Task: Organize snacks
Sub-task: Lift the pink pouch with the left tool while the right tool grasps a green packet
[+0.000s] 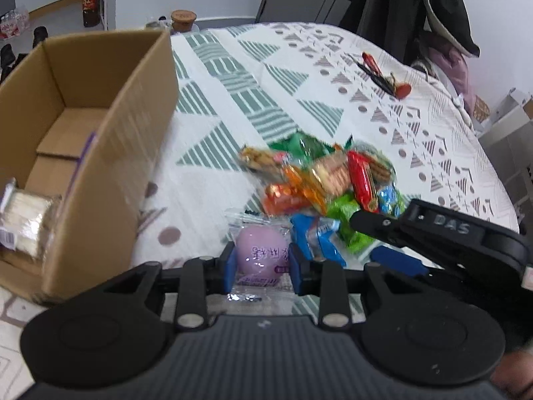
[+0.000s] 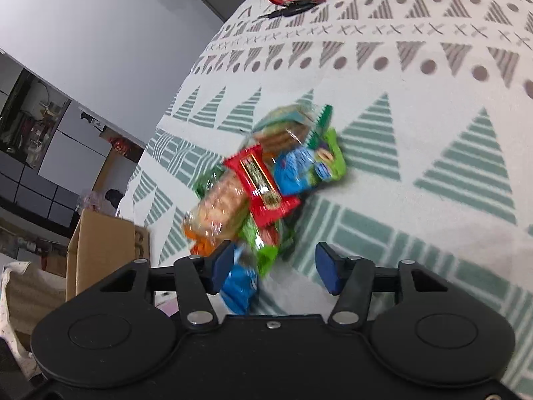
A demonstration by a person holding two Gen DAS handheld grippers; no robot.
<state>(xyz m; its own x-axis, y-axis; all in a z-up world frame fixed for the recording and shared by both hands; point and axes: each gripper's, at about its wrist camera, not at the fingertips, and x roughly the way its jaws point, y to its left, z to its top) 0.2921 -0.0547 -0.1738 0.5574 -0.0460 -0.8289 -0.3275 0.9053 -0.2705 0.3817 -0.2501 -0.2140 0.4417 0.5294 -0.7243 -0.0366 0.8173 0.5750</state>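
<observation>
My left gripper (image 1: 262, 261) is shut on a round pink snack in a clear wrapper (image 1: 260, 248), held just above the patterned tablecloth (image 1: 233, 76). To its left stands an open cardboard box (image 1: 110, 153), with a pale wrapped snack pack (image 1: 26, 223) inside at the near end. A pile of colourful snack packets (image 1: 319, 180) lies just beyond and to the right. In the right wrist view my right gripper (image 2: 276, 266) is open at the near edge of that pile (image 2: 263, 180). A blue packet (image 2: 240, 286) and a green packet (image 2: 265, 253) lie between its fingers, and the right pad stands apart from them.
Keys with red tags (image 1: 383, 76) lie far back on the table. A cork-lidded jar (image 1: 183, 20) stands behind the box. Dark coats hang over a chair (image 1: 416, 10) at the table's far right edge. The round table's edge curves close on the right.
</observation>
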